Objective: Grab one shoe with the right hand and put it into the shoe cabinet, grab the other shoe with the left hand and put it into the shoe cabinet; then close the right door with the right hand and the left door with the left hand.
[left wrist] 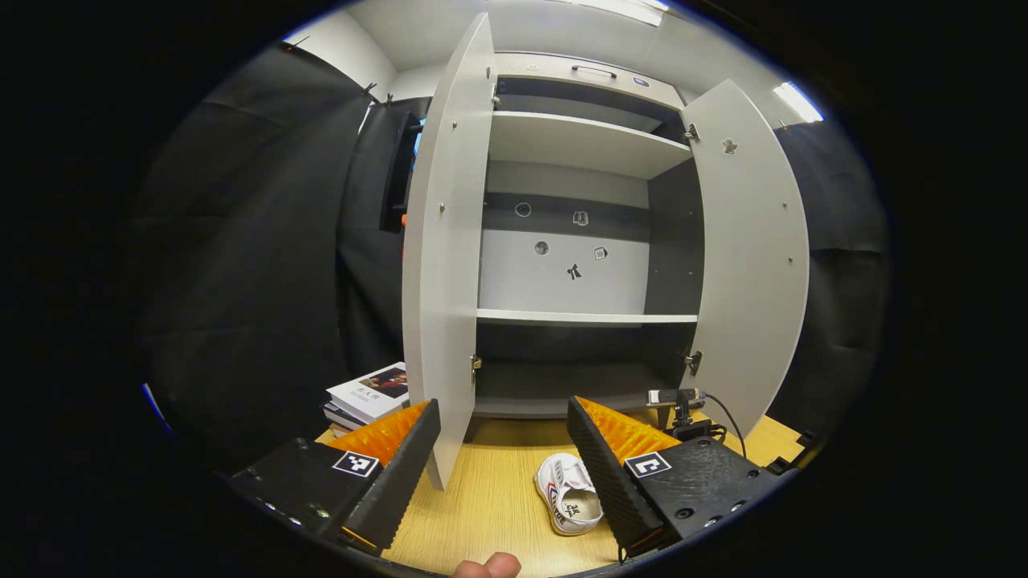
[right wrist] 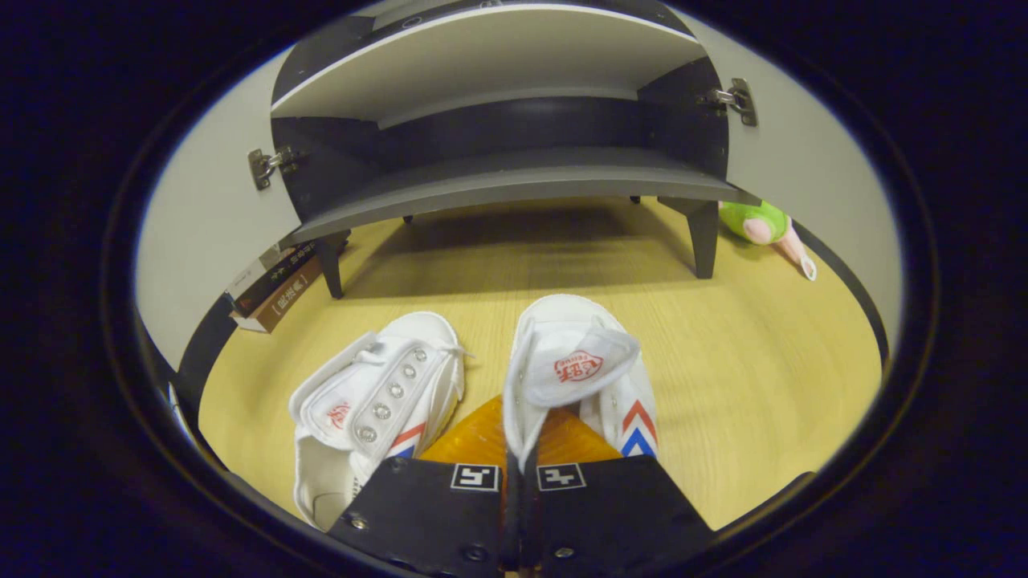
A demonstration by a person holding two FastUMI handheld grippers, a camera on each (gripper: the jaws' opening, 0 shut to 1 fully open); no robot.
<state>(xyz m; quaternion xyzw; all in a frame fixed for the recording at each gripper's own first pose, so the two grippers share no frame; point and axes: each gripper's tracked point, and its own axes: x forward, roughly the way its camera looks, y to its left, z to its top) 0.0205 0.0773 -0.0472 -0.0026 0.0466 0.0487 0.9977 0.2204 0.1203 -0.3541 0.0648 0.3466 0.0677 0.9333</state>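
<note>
Shoes sit on a pale wooden bench (right wrist: 763, 361) in front of a grey shoe cabinet (left wrist: 578, 144) whose two doors both stand wide open. In the right gripper view, the right tool (right wrist: 520, 449) is closed tight, its two fingers pinching the heel edge of the right-hand white shoe (right wrist: 574, 369), which points toward the cabinet at twelve o'clock. The second white shoe (right wrist: 377, 401) lies just beside it at nine o'clock, tilted slightly, with metal eyelets along its flap. Beyond them the cabinet's bottom shelf (right wrist: 514, 185) stands on dark legs. A stack of books (right wrist: 273, 293) lies at ten o'clock and a green plush toy (right wrist: 759, 223) at two o'clock. In the left gripper view, the left tool (left wrist: 502, 437) is held wide open with nothing between its fingers, facing the cabinet. One white shoe (left wrist: 566, 494) rests on the bench beside the finger at five o'clock. The left door (left wrist: 446, 241) and right door (left wrist: 755, 249) flank the shelves, and a small camera (left wrist: 676, 397) stands near the right door's foot.
</note>
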